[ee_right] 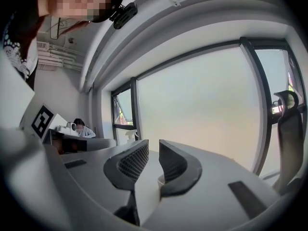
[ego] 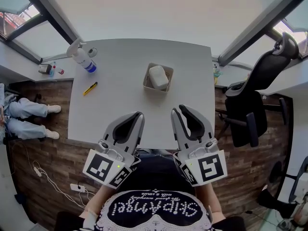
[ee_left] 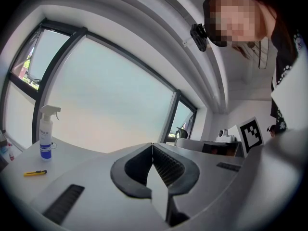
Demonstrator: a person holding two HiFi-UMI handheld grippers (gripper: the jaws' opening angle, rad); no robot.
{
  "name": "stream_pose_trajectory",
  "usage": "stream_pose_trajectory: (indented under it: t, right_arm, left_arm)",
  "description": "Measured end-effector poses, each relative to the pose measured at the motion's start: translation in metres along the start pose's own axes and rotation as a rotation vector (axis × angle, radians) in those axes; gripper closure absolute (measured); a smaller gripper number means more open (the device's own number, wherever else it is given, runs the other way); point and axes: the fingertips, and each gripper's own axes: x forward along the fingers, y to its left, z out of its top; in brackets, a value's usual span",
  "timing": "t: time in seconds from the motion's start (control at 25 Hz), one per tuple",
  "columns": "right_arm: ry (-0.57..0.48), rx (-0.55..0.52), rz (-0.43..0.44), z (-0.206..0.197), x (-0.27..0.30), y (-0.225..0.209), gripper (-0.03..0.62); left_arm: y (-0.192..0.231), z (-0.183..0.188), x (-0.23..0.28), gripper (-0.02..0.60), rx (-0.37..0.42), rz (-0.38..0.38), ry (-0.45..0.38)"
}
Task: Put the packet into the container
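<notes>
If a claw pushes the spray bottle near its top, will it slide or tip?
Probably tip: the spray bottle stands upright, tall and narrow. Its smooth body may slip in a grip. Fill level is not visible, so weight is uncertain.

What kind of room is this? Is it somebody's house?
Probably an office or workroom. There is a plain white table, a black swivel office chair beside it, and big windows along the wall.
</notes>
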Motion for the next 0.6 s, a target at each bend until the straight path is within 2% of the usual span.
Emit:
stream_pose_trajectory:
  t: [0.28, 0.6]
  right_arm:
    - [0.035, 0.009, -0.006, -0.013, -0.020, 0.009, 0.531]
    - [0.063, 0.045, 0.039, -0.027, -0.033, 0.024, 0.539]
  left_arm:
    - [-0.009, -0.008, -0.004, 0.572, 0.006, -0.040, 0.027]
    - [-0.015, -0.016, -0.010, 0.572, 0.000, -0.070, 0.052]
